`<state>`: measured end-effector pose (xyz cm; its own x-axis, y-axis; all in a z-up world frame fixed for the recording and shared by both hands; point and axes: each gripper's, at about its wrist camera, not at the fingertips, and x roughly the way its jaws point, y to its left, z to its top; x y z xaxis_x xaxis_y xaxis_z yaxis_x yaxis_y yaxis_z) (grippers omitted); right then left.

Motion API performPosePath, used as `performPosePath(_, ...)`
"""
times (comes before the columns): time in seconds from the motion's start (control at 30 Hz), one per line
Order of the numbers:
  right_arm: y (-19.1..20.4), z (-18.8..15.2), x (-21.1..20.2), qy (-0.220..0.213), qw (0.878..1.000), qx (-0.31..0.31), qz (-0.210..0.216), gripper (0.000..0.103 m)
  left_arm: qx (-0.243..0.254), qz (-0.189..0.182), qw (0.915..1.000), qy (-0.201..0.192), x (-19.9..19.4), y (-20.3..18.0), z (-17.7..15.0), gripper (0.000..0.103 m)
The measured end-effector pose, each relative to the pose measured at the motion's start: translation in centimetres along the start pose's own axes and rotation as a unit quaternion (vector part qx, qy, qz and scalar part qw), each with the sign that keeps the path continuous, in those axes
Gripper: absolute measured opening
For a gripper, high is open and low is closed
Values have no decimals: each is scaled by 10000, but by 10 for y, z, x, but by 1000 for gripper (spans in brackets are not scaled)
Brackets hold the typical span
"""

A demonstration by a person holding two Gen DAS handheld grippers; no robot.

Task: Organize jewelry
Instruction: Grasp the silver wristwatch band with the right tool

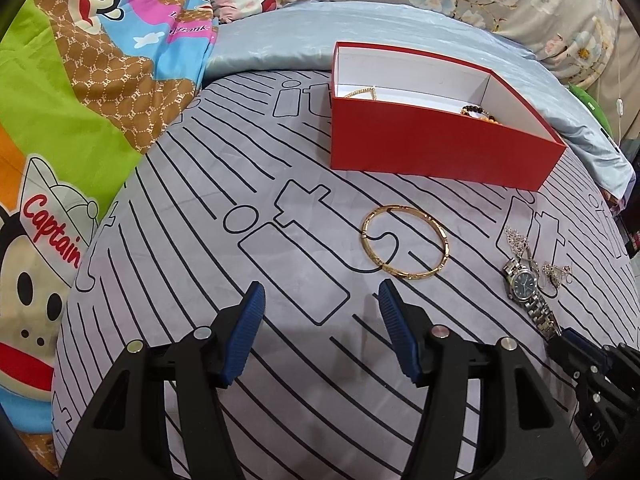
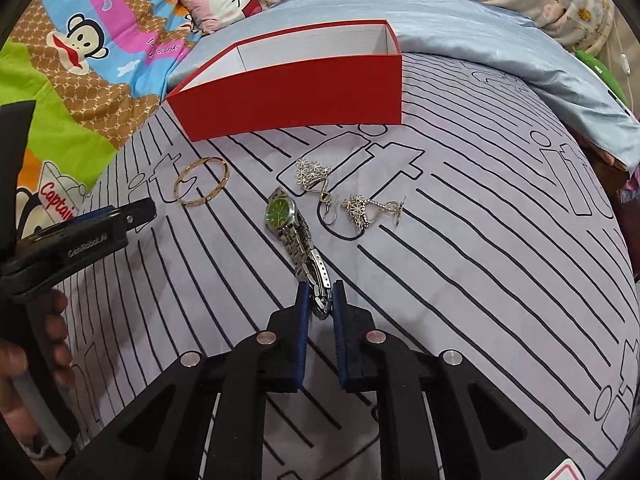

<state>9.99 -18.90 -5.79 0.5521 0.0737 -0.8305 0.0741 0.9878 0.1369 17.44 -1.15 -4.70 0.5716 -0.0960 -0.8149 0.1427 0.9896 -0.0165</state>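
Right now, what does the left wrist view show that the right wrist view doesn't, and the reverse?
Only the left wrist view sees into the red box: a gold chain and a beaded bracelet lie inside. Only the right wrist view shows the right gripper closed on the band of the watch, and the two silver flower earrings clearly apart. Both show the gold bangle on the bedsheet and the open left gripper.

box (image 2: pixel 296 92) floor hidden, watch (image 2: pixel 286 218) strap end btwn fingers (image 2: pixel 303 312)

Black gripper (image 2: pixel 320 294) frames, ribbed blue fingers (image 1: pixel 250 332) — silver rivets, bare-skinned hand (image 2: pixel 24 356)
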Motion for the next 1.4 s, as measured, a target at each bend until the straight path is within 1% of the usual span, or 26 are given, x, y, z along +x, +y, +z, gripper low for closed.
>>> performPosePath(0.03,1,1,-2,-53,10000,-13,-9,16,-1,-10,10000,3,0,-1,0,56)
performPosePath(0.1,6,7,-3,-134,9999,-74,8,25,23,-20,10000,-9,0,-3,0,56)
performPosePath(0.13,8,10,-3,-173,9998,-103,7,26,38,-17,10000,-18,-1,-4,0,56)
performPosePath(0.23,18,20,3,-234,9993,-300,-12,27,43,-4,10000,-16,-1,-4,1,56)
performPosePath(0.33,28,28,16,-207,9986,-475,-84,27,14,1,10000,-4,-1,-2,1,56)
performPosePath(0.43,30,31,25,-170,9985,-511,-122,27,8,1,10000,0,0,0,1,56)
performPosePath(0.57,31,34,30,-234,9982,-520,-167,27,-6,-41,10000,26,3,2,1,56)
performPosePath(0.6,31,35,31,-233,9982,-523,-172,25,-13,-54,10000,33,4,2,1,56)
performPosePath(0.63,31,36,32,-224,9982,-527,-193,25,-20,-69,10000,40,5,2,2,56)
performPosePath(0.87,24,34,25,-269,9991,-309,-71,24,-66,-152,9999,31,10,-4,10,56)
performPosePath(1.03,18,32,15,-317,9993,-201,-36,24,-55,-153,9999,52,21,-12,19,56)
performPosePath(1.13,13,32,11,-341,9994,-110,-38,24,-70,-278,9996,52,23,-17,23,56)
performPosePath(1.17,11,32,10,-343,9994,-79,-25,24,-45,-319,9995,47,23,-20,23,57)
performPosePath(1.2,9,33,9,-352,9994,-43,-26,24,0,-341,9994,46,23,-24,23,63)
performPosePath(1.27,5,33,7,-352,9994,7,-18,24,112,-309,9995,25,25,-33,24,71)
performPosePath(1.33,2,33,7,-346,9994,50,-18,24,212,-292,9993,14,28,-41,24,71)
performPosePath(1.4,0,34,7,-349,9994,70,-21,24,257,-254,9993,82,34,-46,24,71)
